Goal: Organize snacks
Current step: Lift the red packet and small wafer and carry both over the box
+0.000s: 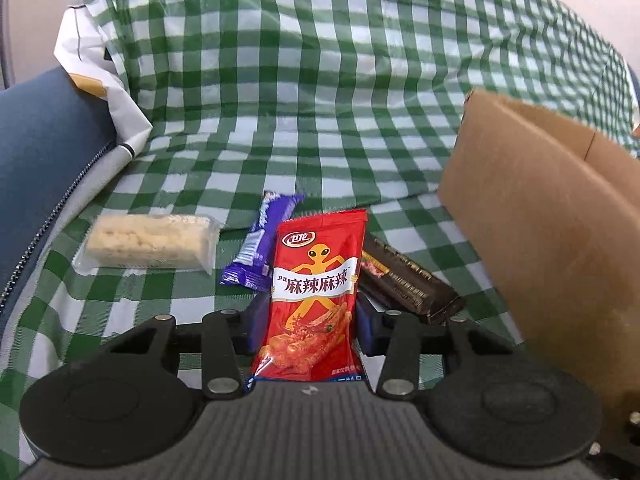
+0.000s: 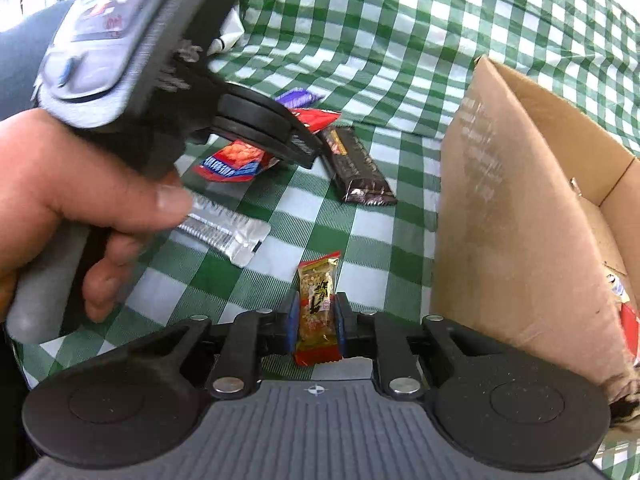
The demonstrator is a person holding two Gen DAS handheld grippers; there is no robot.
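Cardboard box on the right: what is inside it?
In the right wrist view, the cardboard box stands open, and a scrap of red and white packaging shows at its near right edge. The tall front wall hides the rest of the inside.

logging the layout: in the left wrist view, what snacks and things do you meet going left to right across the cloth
pale rice cake bar → purple wrapper → red spicy strip packet between the left tongs → dark chocolate bar → cardboard box
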